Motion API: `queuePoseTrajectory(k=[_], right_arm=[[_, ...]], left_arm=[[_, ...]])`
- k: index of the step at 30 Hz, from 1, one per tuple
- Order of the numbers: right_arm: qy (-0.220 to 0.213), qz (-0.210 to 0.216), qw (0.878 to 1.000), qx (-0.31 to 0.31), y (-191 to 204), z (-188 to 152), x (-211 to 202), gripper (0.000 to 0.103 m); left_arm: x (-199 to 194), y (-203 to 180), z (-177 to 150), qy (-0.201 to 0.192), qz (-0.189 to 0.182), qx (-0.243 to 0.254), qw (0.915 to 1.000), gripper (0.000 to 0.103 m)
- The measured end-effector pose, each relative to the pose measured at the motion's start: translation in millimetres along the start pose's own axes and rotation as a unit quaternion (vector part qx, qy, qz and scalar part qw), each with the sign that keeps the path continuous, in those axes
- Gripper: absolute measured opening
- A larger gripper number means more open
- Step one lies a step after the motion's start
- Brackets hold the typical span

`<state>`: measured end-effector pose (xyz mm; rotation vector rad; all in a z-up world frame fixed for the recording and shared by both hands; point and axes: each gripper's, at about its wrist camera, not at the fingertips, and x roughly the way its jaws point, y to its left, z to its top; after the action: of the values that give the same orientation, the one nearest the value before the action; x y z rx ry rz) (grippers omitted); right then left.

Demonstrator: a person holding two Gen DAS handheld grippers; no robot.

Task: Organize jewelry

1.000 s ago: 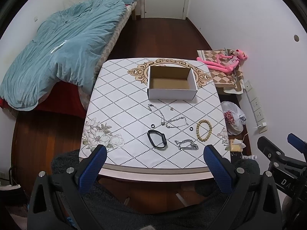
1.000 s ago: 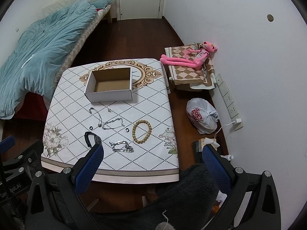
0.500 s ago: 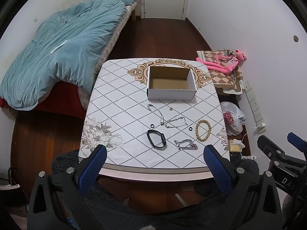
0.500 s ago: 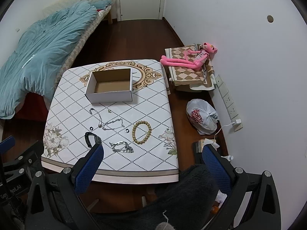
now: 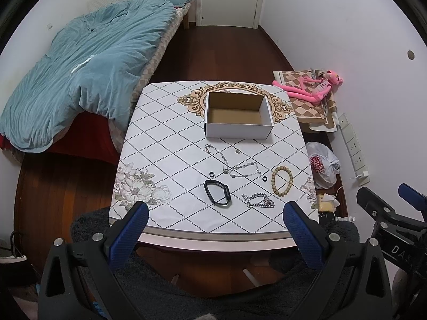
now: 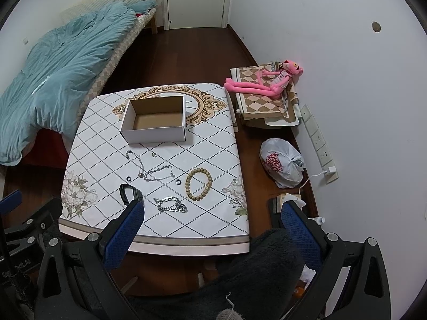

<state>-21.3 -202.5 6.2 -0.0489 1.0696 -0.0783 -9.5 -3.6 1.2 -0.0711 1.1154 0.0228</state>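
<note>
Jewelry laid out on patterned table, box empty

Table [image 5: 165, 138]: white top with black dotted diamond grid, gold ornamental medallion at far end, grey flower prints at near corners. Standing on dark wood floor [image 5: 226, 50].

Cardboard box [image 5: 238, 129]: white outside, brown inside, open-topped, nothing in it; sitting on the medallion at the table's far middle.

Jewelry, all loose on the table between box and near edge, none inside the box:
- thin silver necklace [image 5: 222, 157], nearest the box, running toward the near edge
- small charm [image 5: 236, 151], just beside it to the right
- silver chain bracelet [image 5: 244, 170], touching the necklace's lower end
- two small black rings [image 5: 212, 174], one either side of that bracelet
- beaded bracelet [image 5: 282, 181], tan wooden beads, toward the right edge
- black band [image 5: 217, 193], oval loop, near edge, left of centre
- heavy silver chain [image 5: 259, 200], bunched, near edge, between band and beads

Left hand-held gripper [image 5: 214, 214]: blue-padded fingers spread wide, nothing between them, held above the table's near edge.
Right hand-held gripper [image 6: 210, 217]: likewise spread and unloaded, over the near right corner.

Room: bed [image 5: 88, 74] with teal duvet at left; white door [image 6: 197, 0] at far end; pink plush toy [image 6: 263, 82] on checked folded cloth by right wall; tied plastic bag [image 6: 281, 162] on floor below a row of wall sockets.
</note>
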Motion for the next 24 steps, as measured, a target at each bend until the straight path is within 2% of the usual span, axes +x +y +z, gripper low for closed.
queuePoseTrajectory(k=[20,24], right_arm=[[-0.001,0.003,1.000,0.004,-1.6,0.7,0.3,0.103],[0.001,0.001,1.000,0.011,-1.4,1.8,5.8,0.103]], left_arm=[[-1.5,3.7,-1.9,-0.002,0.001,-0.002,1.0000,0.103],[4.9,5.0,1.0,-0.009,0.016,0.000,0.9998,0.103]])
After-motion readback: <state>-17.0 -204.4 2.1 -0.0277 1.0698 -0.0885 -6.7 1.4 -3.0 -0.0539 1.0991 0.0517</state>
